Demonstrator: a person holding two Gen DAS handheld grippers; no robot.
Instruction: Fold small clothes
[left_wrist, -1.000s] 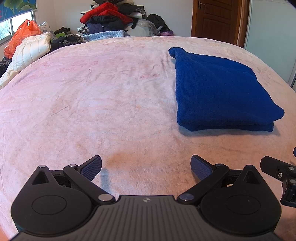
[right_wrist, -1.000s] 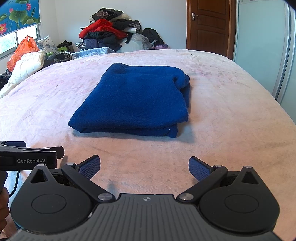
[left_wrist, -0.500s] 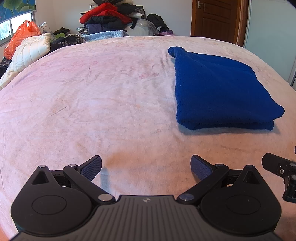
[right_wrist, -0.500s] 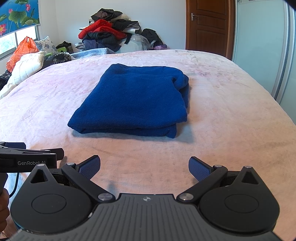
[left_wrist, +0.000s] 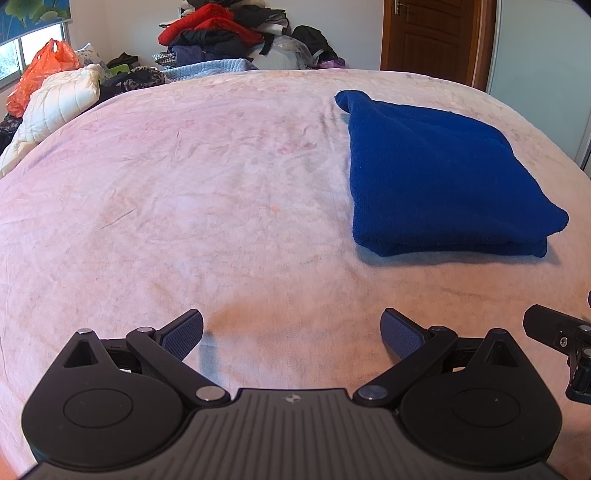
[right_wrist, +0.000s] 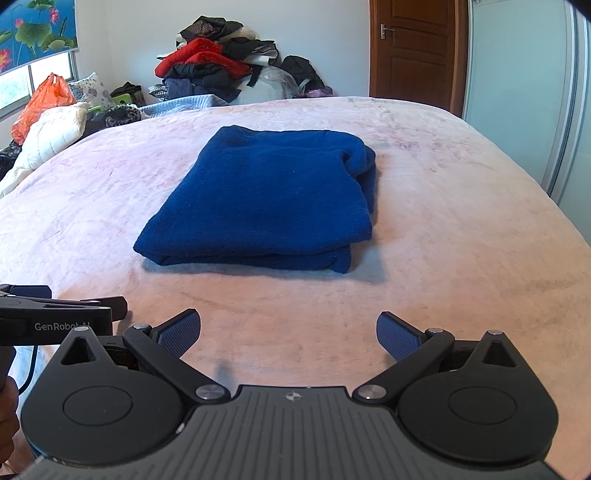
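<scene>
A dark blue knitted garment (right_wrist: 266, 195) lies folded into a flat rectangle on the pink bed cover (right_wrist: 461, 206). In the left wrist view it (left_wrist: 436, 177) lies ahead and to the right. My left gripper (left_wrist: 291, 334) is open and empty, low over the bare cover, well short of the garment. My right gripper (right_wrist: 288, 336) is open and empty, a short way in front of the garment's near edge. The side of the left gripper (right_wrist: 55, 317) shows at the left edge of the right wrist view.
A heap of clothes (right_wrist: 214, 70) is piled at the far end of the bed. A white quilted jacket (left_wrist: 59, 103) and an orange plastic bag (left_wrist: 40, 74) lie at the far left. A wooden door (right_wrist: 413, 51) and a pale wardrobe panel (right_wrist: 524, 81) stand at the right.
Both views have shifted slightly; the garment sits a little farther off in each. Both grippers stay open and empty, and the garment has not moved.
</scene>
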